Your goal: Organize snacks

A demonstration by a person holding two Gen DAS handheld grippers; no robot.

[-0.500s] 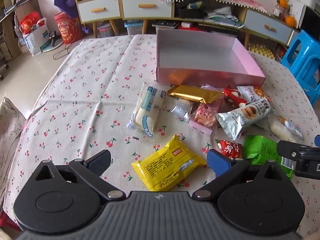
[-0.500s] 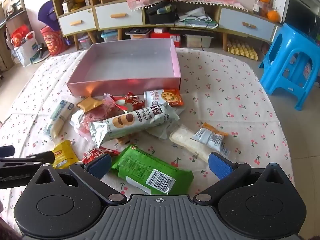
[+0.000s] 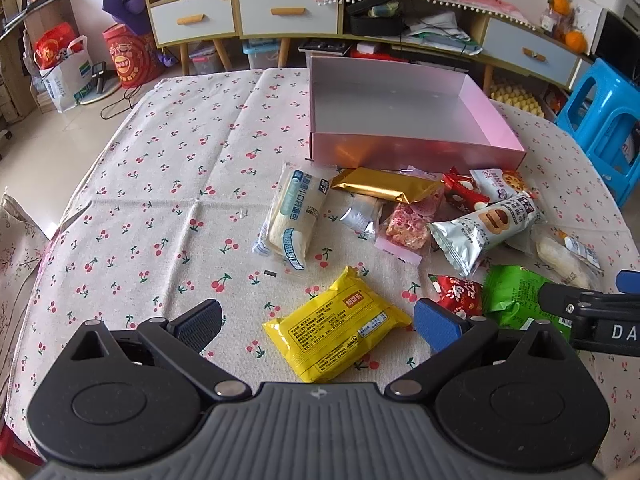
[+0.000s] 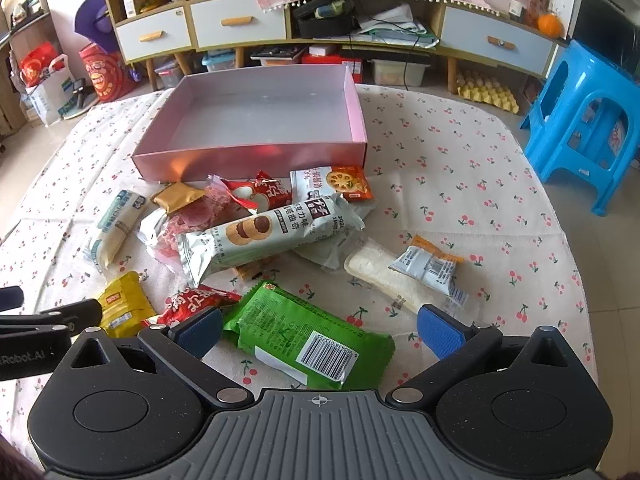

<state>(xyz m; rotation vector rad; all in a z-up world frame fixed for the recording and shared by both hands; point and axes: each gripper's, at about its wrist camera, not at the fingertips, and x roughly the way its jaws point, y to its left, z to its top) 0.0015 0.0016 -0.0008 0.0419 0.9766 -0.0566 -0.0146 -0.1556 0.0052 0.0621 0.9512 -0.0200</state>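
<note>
An empty pink box (image 3: 416,150) (image 4: 248,160) stands open at the far side of the table. Several wrapped snacks lie in front of it. My left gripper (image 3: 318,324) is open, its fingers either side of a yellow packet (image 3: 338,326), which also shows in the right wrist view (image 4: 124,304). My right gripper (image 4: 318,330) is open around a green packet (image 4: 308,338), also seen in the left wrist view (image 3: 516,296). A silver cookie pack (image 4: 268,236), a white roll (image 3: 296,216) and a gold bar (image 3: 388,186) lie further in.
The table has a cherry-print cloth (image 3: 160,200). A blue stool (image 4: 584,120) stands to the right of the table. A low cabinet with drawers (image 4: 240,28) runs along the back wall. Bags (image 3: 64,64) sit on the floor at the left.
Both grippers have stayed almost still; the views have shifted only slightly. No snack has moved.
</note>
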